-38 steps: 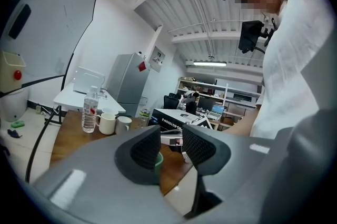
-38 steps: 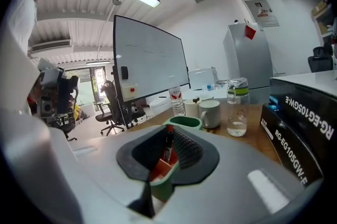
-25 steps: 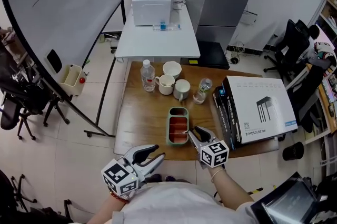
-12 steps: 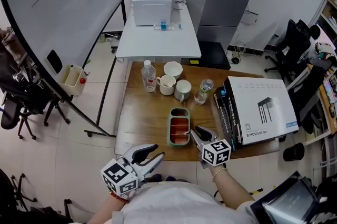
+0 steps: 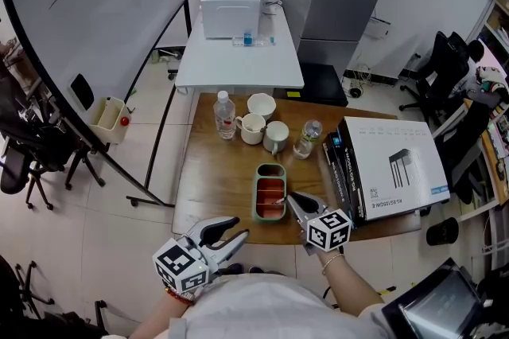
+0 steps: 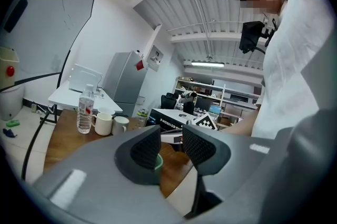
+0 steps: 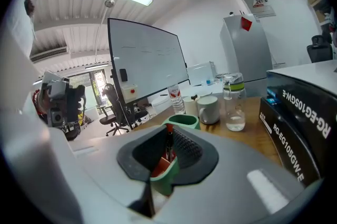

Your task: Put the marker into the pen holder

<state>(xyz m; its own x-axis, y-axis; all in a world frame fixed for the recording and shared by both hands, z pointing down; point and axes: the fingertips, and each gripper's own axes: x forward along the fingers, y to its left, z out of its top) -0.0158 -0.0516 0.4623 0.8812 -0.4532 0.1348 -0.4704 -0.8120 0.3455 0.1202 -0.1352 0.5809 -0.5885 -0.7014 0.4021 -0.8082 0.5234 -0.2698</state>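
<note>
**Marker grab**
Right gripper (image 5: 288, 200) just clamped marker (image 7: 169, 144) in tray (image 5: 256, 198) (to lift it out); left gripper (image 6: 170, 145) idles, jaws apart.

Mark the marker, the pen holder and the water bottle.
marker (image 7: 169, 145), right gripper view, dark barrel between the jaws
pen holder (image 5: 256, 197), head view, green left wall
water bottle (image 5: 224, 117), head view, labelled middle
</note>
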